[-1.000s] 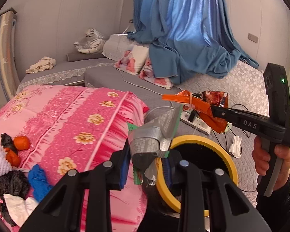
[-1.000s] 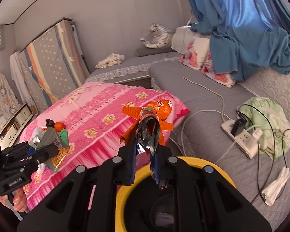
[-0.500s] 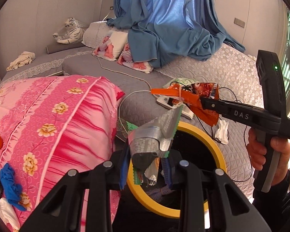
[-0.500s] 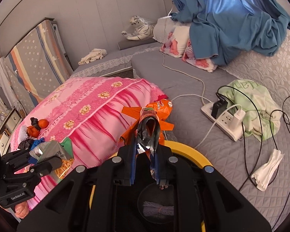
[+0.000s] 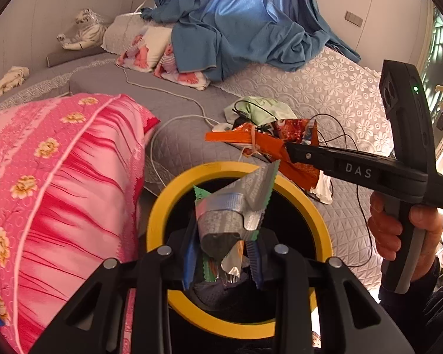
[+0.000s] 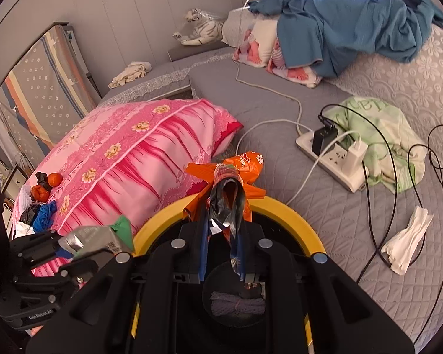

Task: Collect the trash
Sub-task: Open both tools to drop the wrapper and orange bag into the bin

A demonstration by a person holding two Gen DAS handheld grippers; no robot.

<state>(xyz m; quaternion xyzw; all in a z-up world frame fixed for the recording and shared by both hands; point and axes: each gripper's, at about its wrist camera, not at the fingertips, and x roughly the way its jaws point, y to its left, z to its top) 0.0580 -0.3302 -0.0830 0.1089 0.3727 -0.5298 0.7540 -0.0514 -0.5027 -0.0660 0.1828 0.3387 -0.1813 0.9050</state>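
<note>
Both tongs have dropped over the round yellow-rimmed bin [image 5: 162, 206], pinching crinkled foil wrappers.

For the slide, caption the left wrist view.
Left gripper holds a silver wrapper over the yellow-rimmed bin.

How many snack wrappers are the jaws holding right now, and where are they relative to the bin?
2. The silver-green wrapper is in the left gripper, over the yellow-rimmed bin. The orange wrapper is in the right gripper, above the bin's far rim.
</note>
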